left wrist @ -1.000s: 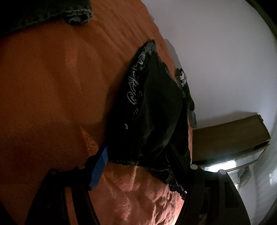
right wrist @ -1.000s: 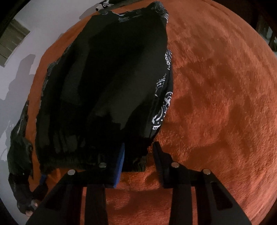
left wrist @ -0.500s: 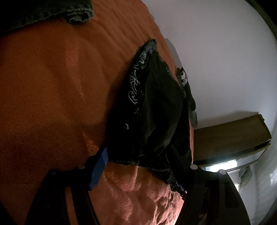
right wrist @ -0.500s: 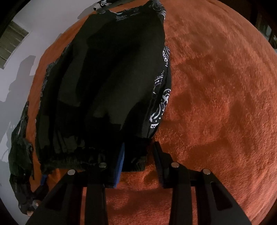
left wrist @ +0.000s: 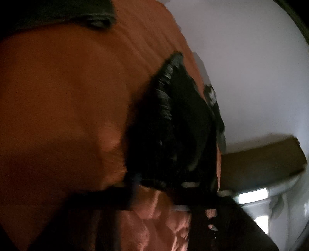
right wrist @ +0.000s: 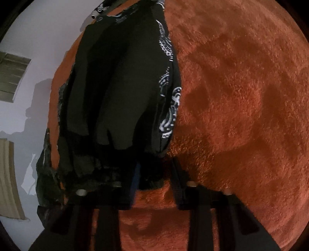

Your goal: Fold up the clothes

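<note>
A black garment [right wrist: 123, 92] with a white patterned trim lies on the orange blanket [right wrist: 241, 96], stretching away from the right claw [right wrist: 154, 177] toward twelve o'clock in its camera. The near hem sits right at that claw's fingertips.

To do this step well, I'd say both claws want to take the near hem at matching spots, one toward each corner, bite only the layers meant to travel, and then carry the edge over in one level sweep so the fold lands square. The plush blanket looks grabby, so a pad pushed too deep may pinch the pile along with the cloth. The fabric looks thin and slack and will likely sag between the two holds unless it is kept gently taut.

The right claw stands part open: a clear gap shows between its fingers [right wrist: 178, 185], with a lump of the hem lying in that gap, against the blue-padded one at about nine o'clock. It is not clamped.

The left claw [left wrist: 173, 193] is smeared by motion blur. The garment's edge bunches dark between its fingers, but I cannot tell whether they are closed on it. Another dark piece of clothing [left wrist: 92, 17] lies at eleven o'clock in that view.
</note>
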Action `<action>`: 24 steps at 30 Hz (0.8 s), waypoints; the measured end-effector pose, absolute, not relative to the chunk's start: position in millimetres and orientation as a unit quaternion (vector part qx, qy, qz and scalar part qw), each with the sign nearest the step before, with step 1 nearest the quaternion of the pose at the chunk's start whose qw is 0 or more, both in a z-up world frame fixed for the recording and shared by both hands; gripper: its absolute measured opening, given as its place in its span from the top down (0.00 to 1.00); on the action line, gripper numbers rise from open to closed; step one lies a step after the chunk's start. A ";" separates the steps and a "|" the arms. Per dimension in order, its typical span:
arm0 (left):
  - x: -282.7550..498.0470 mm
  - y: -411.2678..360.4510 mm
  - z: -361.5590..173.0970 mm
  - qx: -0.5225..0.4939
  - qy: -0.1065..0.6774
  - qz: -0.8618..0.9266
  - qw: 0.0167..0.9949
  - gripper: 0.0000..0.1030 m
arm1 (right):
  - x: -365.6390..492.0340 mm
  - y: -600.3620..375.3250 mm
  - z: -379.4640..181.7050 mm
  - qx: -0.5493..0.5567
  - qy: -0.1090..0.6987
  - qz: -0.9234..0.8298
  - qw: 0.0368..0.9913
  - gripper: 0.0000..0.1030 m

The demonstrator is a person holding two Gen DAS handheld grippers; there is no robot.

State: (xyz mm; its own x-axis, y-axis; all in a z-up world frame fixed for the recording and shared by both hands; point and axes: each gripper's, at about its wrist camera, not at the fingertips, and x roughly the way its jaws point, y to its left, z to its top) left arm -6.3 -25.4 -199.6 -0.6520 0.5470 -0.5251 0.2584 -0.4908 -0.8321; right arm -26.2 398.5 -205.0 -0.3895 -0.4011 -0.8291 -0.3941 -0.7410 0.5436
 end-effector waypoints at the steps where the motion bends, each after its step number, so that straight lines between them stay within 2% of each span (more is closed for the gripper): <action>1: -6.2 -26.1 -201.3 -0.404 -0.501 0.759 0.099 0.88 | -26.1 396.8 -202.1 0.550 -0.352 -0.757 0.003 0.88; 6: -6.0 -21.3 -194.2 -0.418 -0.489 0.761 0.087 0.89 | -23.2 388.5 -180.6 0.533 -0.325 -0.781 0.000 0.93; 12: 3.0 -16.4 -181.2 -0.438 -0.511 0.737 0.052 0.90 | -10.7 379.0 -156.4 0.524 -0.349 -0.777 -0.008 0.93; 16: 5.8 -13.7 -167.9 -0.455 -0.491 0.742 0.046 0.91 | -4.7 380.0 -138.1 0.527 -0.352 -0.774 -0.013 0.93; 24: 20.7 -18.8 -140.3 -0.472 -0.475 0.742 0.029 0.91 | -11.7 384.6 -140.2 0.541 -0.345 -0.767 -0.020 0.93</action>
